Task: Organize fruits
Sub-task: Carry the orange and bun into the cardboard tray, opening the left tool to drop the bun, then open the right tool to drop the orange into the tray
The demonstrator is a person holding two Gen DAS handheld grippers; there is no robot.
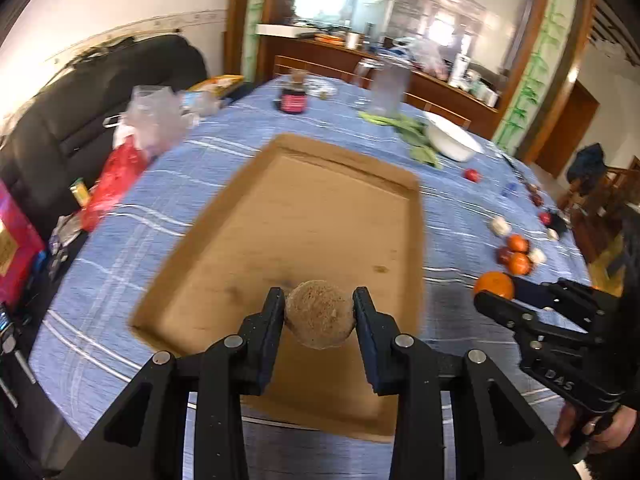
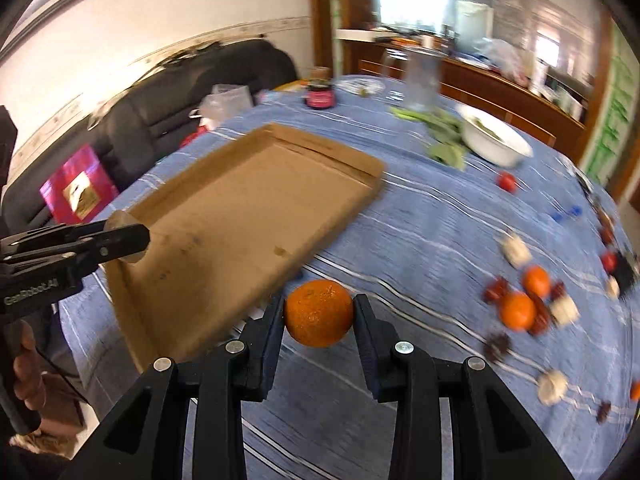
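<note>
My left gripper (image 1: pixel 320 306) is shut on a round brown fruit (image 1: pixel 320 316) and holds it above the near end of a shallow cardboard tray (image 1: pixel 304 208). My right gripper (image 2: pixel 319 312) is shut on an orange (image 2: pixel 319 313) and holds it above the blue cloth, just right of the tray (image 2: pixel 240 208). The right gripper with the orange (image 1: pixel 494 285) also shows in the left wrist view, at the right. The left gripper (image 2: pixel 128 240) shows at the left of the right wrist view, over the tray's near corner.
Loose oranges (image 2: pixel 518 311), red fruits (image 2: pixel 507 181) and pale pieces (image 2: pixel 516 250) lie scattered on the blue tablecloth (image 2: pixel 420 232) to the right. A white bowl (image 2: pixel 494 140), green leaves (image 2: pixel 444 148), a glass jug (image 2: pixel 422 80) and a dark jar (image 2: pixel 319 96) stand at the far side. Plastic bags (image 1: pixel 148 120) lie at the left.
</note>
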